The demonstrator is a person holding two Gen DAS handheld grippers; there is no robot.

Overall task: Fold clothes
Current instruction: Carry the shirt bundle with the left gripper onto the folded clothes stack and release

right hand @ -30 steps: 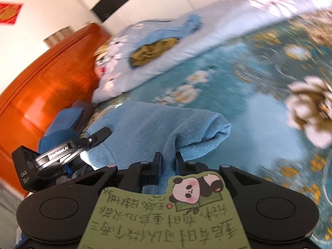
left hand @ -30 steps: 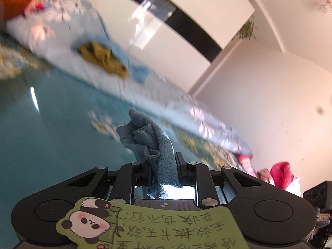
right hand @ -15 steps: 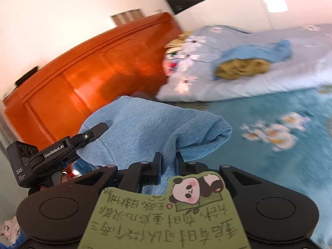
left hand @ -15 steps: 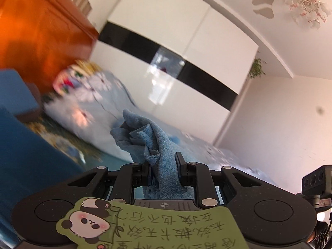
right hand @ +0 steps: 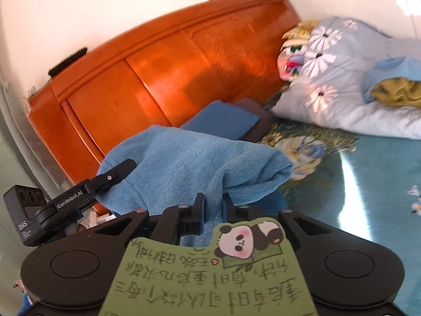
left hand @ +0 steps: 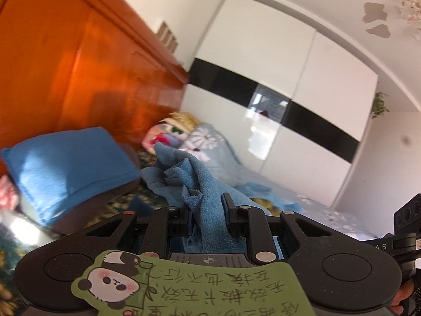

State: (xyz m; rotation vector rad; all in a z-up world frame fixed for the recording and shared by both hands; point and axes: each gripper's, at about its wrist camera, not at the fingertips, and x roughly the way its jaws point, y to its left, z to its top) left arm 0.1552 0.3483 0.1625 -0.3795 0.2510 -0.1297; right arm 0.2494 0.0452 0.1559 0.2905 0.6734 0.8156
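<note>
Clamping one blue garment (right hand: 189, 163) — left gripper (left hand: 205, 208), right gripper (right hand: 212, 205); "GenRobot.AI" and "DAS" show on the left gripper.

Bright daylight fills the room I am looking into. It bounces off the glossy wardrobe doors (left hand: 265, 129) as a white glare patch, and a hard streak of glare runs down the teal bedspread (right hand: 355, 184) in my right view. The orange headboard (right hand: 163, 73) shines, with soft dark shadows on it. My left view is smeared by motion on its left side: the headboard and the blue pillow (left hand: 68, 166) look blurred. Both views bulge like a fisheye, bending straight lines near the edges. The green notes (right hand: 210, 276) close to my lenses stay sharp.
</note>
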